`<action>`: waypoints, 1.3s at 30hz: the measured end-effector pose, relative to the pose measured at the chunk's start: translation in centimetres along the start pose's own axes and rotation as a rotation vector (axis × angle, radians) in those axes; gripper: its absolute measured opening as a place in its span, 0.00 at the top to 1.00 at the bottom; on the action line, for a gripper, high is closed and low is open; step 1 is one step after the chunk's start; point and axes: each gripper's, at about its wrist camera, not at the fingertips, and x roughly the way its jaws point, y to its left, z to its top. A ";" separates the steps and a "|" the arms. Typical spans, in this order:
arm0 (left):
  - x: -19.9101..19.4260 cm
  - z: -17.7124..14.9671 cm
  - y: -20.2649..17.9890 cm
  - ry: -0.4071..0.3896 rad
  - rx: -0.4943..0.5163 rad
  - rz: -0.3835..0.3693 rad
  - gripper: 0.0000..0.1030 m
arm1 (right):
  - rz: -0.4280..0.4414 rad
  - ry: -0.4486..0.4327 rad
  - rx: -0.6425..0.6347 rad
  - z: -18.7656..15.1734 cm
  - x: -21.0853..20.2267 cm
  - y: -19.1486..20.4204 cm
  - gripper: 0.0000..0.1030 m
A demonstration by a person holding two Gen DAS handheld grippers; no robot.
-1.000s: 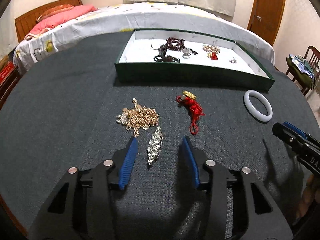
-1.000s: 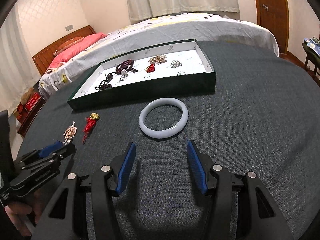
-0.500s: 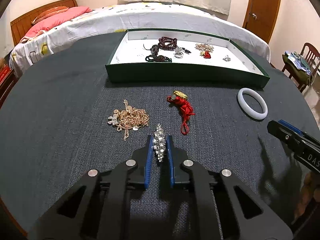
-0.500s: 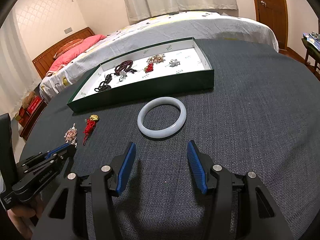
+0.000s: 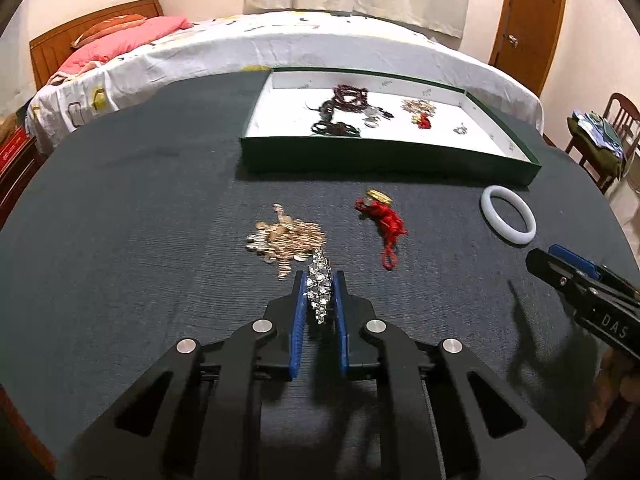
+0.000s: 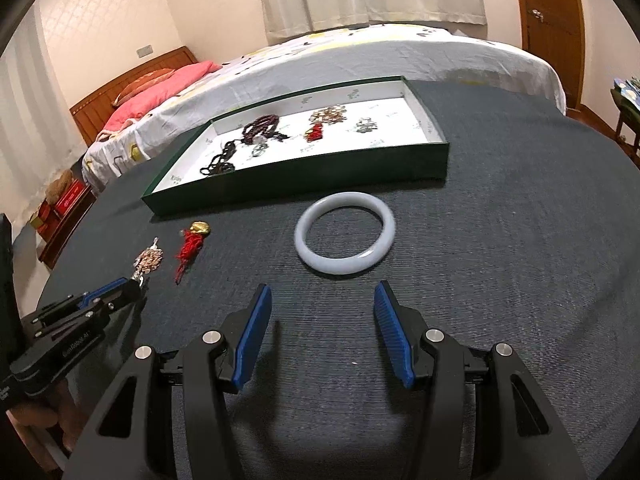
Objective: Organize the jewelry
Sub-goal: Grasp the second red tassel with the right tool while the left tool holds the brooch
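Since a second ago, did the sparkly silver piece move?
Yes. The sparkly silver piece lay on the cloth beside the gold chain pile; now the left gripper has shut on it, its tip overlapping that pile's edge.

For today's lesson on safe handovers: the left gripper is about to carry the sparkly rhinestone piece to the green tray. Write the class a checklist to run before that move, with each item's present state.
1. Left gripper shut on the rhinestone piece: ok.
2. Piece lifted off the dark tablecloth: cannot tell.
3. Piece free of the gold chain pile: cannot tell; its far tip sits right at the pile's edge.
4. Green tray has bare white floor to set it on: ok.
5. Right gripper open and off to the side: ok.
6. Red cord charm and white bangle lie to the right of the straight line to the tray: ok.
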 end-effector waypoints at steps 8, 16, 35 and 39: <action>-1.3 0.4 3.4 -0.011 -0.029 0.060 0.87 | 0.028 0.015 -0.060 0.7 1.0 2.8 0.49; -2.1 1.2 7.0 -0.009 -0.054 0.106 0.87 | 0.061 0.036 -0.128 2.1 3.1 6.6 0.49; -1.7 2.2 9.5 0.003 -0.107 0.094 0.87 | 0.042 0.112 -0.278 3.1 6.9 10.8 0.87; -1.8 2.2 9.3 -0.003 -0.100 0.097 0.87 | 0.059 0.092 -0.252 2.9 6.0 10.0 0.88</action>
